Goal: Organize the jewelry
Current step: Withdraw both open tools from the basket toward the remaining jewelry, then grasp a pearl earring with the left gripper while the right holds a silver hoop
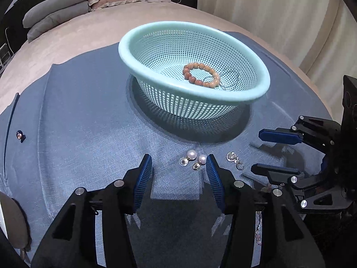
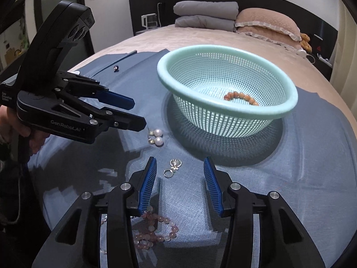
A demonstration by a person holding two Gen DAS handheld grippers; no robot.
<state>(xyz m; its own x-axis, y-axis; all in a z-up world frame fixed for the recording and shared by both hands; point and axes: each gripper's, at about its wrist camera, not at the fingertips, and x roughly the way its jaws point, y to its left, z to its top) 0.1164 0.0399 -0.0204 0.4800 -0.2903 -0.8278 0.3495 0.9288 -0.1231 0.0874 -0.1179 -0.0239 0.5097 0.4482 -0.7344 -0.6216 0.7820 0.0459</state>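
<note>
A mint-green perforated basket [image 1: 125,51] [image 2: 292,102] stands on a blue cloth [image 1: 78,116] [image 2: 312,147]. Inside lie an orange bead bracelet [image 1: 189,76] [image 2: 242,97] and a thin silver hoop [image 1: 232,78]. A pair of pearl earrings [image 1: 197,157] [image 2: 157,137] rests on the cloth just beyond my left gripper [image 1: 178,163] [image 2: 139,114], which is open and holds nothing. A silver crystal earring [image 1: 233,158] [image 2: 174,166] lies between the spread fingers of my right gripper [image 2: 179,166] [image 1: 260,151], also open. A pink bead bracelet [image 2: 156,230] sits under the right gripper's body.
A small dark stud [image 1: 19,135] [image 2: 115,68] lies far off on the cloth's edge. The cloth covers a beige bed [image 1: 67,35] with grey and pink pillows [image 2: 223,15] at its head. A curtain [image 1: 267,11] hangs to the right in the left wrist view.
</note>
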